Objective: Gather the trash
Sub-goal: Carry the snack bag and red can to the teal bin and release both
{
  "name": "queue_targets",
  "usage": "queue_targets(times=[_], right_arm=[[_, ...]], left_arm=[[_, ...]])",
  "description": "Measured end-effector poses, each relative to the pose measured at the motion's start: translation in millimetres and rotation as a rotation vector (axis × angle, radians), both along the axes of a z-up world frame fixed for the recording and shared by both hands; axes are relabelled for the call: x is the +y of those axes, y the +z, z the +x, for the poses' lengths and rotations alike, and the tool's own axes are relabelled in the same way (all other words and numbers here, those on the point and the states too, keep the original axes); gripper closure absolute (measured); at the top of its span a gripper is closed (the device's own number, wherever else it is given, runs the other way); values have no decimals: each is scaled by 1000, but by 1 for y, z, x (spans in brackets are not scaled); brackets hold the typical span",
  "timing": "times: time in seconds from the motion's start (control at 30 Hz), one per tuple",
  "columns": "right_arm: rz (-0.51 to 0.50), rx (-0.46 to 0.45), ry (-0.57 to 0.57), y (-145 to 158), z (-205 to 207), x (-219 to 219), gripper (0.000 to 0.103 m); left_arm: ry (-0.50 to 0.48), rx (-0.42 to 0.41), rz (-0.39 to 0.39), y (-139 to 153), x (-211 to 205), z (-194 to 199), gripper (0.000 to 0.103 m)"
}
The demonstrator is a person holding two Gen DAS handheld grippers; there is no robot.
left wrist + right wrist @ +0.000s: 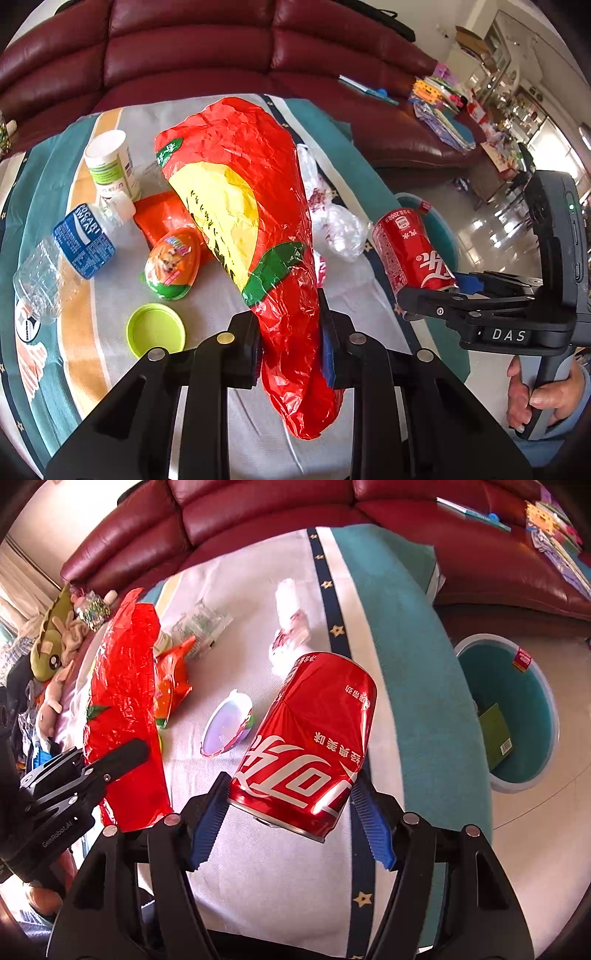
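My left gripper (290,332) is shut on a crumpled red and yellow snack bag (240,206) and holds it above the cloth-covered table (110,295). The bag also shows at the left of the right wrist view (122,701). My right gripper (290,805) is shut on a red cola can (306,746), held tilted above the table's right side. The can and right gripper show in the left wrist view (410,251). A teal trash bin (517,709) stands on the floor to the right, with a green box inside.
On the table lie a clear plastic bottle (62,254), a white jar (110,162), a green lid (155,330), an egg-shaped dog-print pack (171,262), an orange wrapper (159,214), crumpled clear plastic (332,218) and a peeled lid (227,727). A dark red sofa (192,44) stands behind.
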State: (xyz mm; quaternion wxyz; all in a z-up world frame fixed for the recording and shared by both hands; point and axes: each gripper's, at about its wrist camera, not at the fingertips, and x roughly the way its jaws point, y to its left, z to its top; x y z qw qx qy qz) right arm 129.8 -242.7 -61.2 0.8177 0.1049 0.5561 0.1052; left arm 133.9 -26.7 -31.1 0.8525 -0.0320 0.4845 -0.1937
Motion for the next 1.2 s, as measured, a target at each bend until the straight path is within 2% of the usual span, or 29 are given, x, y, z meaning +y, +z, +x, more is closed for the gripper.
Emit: queue_targets(times=[0.2, 0.43, 0.67, 0.9, 1.0, 1.2], right_arm=[[43, -61, -71, 18, -2, -51, 39], [7, -109, -205, 33, 2, -147, 39], [46, -57, -285, 5, 11, -222, 39], [145, 30, -257, -40, 35, -240, 40], [165, 38, -240, -44, 45, -242, 40], [151, 23, -278, -42, 45, -258, 29]], left_arm=[[-88, -10, 2, 13, -52, 10, 78], [-224, -51, 3, 27, -136, 23, 78], [-315, -51, 27, 23, -212, 33, 78], [-331, -11, 63, 7, -251, 50, 78], [-330, 10, 73, -1, -260, 58, 78], [-341, 29, 83, -8, -277, 68, 78]])
